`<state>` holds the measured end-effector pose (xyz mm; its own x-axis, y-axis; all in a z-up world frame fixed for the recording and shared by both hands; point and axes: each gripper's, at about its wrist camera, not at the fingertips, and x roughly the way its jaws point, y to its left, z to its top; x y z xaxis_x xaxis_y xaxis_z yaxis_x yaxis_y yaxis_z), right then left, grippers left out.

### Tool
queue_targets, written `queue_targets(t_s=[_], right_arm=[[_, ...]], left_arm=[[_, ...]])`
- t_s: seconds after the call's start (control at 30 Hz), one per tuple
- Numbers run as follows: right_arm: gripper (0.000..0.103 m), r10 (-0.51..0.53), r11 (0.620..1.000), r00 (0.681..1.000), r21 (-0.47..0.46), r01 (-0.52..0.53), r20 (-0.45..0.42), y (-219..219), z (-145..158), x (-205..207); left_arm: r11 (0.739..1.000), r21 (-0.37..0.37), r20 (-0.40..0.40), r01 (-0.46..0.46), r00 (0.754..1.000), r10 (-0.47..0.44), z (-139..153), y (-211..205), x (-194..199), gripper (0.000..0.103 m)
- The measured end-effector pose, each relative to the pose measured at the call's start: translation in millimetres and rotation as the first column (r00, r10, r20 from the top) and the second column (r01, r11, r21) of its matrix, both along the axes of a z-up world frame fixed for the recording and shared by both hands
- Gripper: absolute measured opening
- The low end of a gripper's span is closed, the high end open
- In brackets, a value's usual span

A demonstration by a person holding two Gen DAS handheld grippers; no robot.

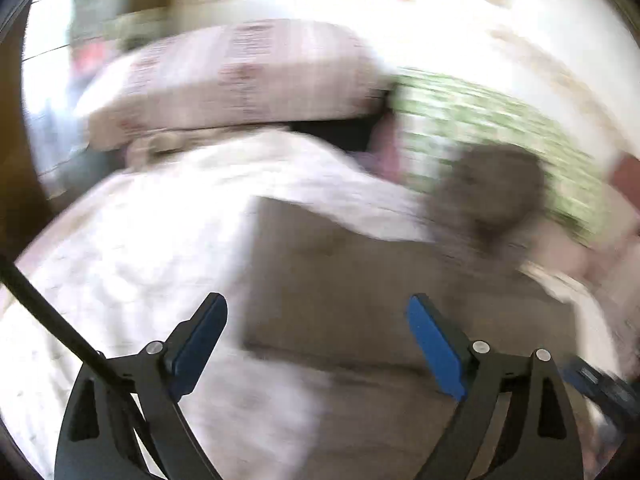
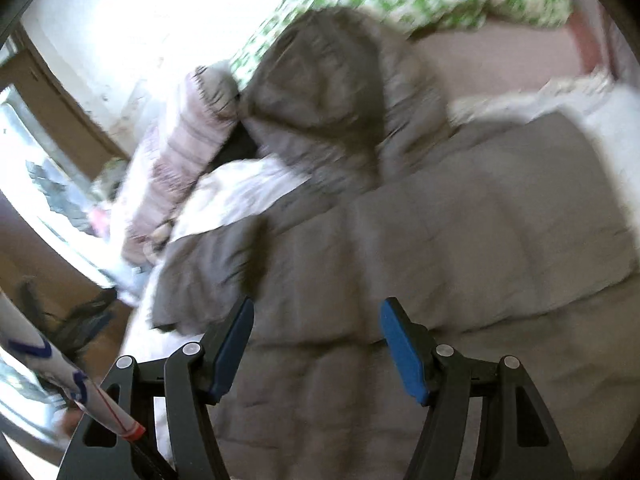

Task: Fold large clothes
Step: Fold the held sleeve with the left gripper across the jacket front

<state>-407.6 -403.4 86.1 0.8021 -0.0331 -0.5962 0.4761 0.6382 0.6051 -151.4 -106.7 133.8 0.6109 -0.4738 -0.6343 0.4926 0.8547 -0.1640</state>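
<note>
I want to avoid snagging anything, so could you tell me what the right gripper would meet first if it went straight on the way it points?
Most likely the grey jacket: its quilted fabric fills the view ahead of the right gripper, whose jaws stand open with nothing between them. The frame is blurred, so depth is uncertain.

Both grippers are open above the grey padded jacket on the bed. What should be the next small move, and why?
Probably lower the right gripper onto the grey jacket and close on an edge near its hood. Both grippers are open with nothing between the blue pads, and the jacket lies only partly folded, its hood bunched against the striped pillow. The left gripper hangs over the jacket's other part; blur hides the exact edges.
</note>
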Motion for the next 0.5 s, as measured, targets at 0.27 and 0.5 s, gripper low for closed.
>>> queue_targets(t_s=[0.27, 0.5], right_arm=[[0.055, 0.094, 0.987, 0.994, 0.129, -0.100, 0.050, 31, -8, 84], [0.054, 0.067, 0.996, 0.991, 0.073, -0.059, -0.115, 27, -26, 149]], left_arm=[[0.996, -0.041, -0.241, -0.084, 0.968, 0.072, -48, 26, 79, 0.091], [0.999, 0.047, -0.222, -0.013, 0.975, 0.023, -54, -4, 80, 0.091]])
